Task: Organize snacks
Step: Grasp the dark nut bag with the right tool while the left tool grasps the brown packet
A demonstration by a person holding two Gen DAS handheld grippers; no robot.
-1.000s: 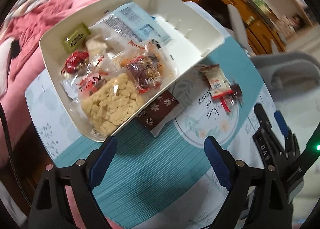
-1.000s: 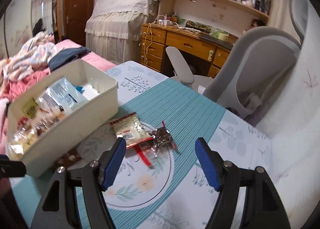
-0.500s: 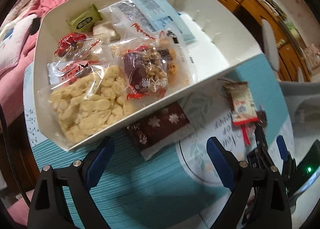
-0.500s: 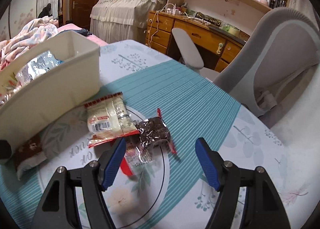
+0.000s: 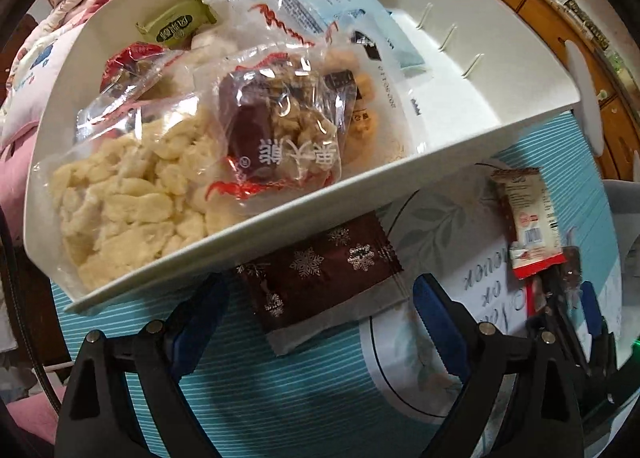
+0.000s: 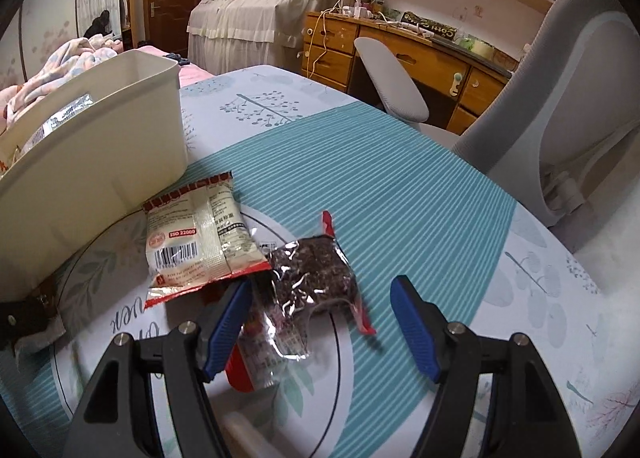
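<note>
A white bin (image 5: 400,174) holds several snack packs and also shows in the right wrist view (image 6: 92,162). A dark brown snowflake packet (image 5: 320,278) lies on the table against the bin's near wall, between the fingers of my open left gripper (image 5: 320,318). My right gripper (image 6: 320,322) is open, low over a clear-wrapped dark snack (image 6: 312,278). A white and red packet (image 6: 196,238) lies beside it and also shows in the left wrist view (image 5: 528,218). The right gripper shows in the left wrist view (image 5: 568,306).
The table has a teal striped cloth (image 6: 380,178) with a white floral border. A grey chair (image 6: 560,106) stands past the far right edge. A wooden desk (image 6: 400,54) and a bed with pink bedding (image 5: 24,90) lie beyond.
Both grippers moved forward and lower. The left closed in on the snowflake packet by the bin. The right closed in on the clear-wrapped dark snack. Both stayed open.
</note>
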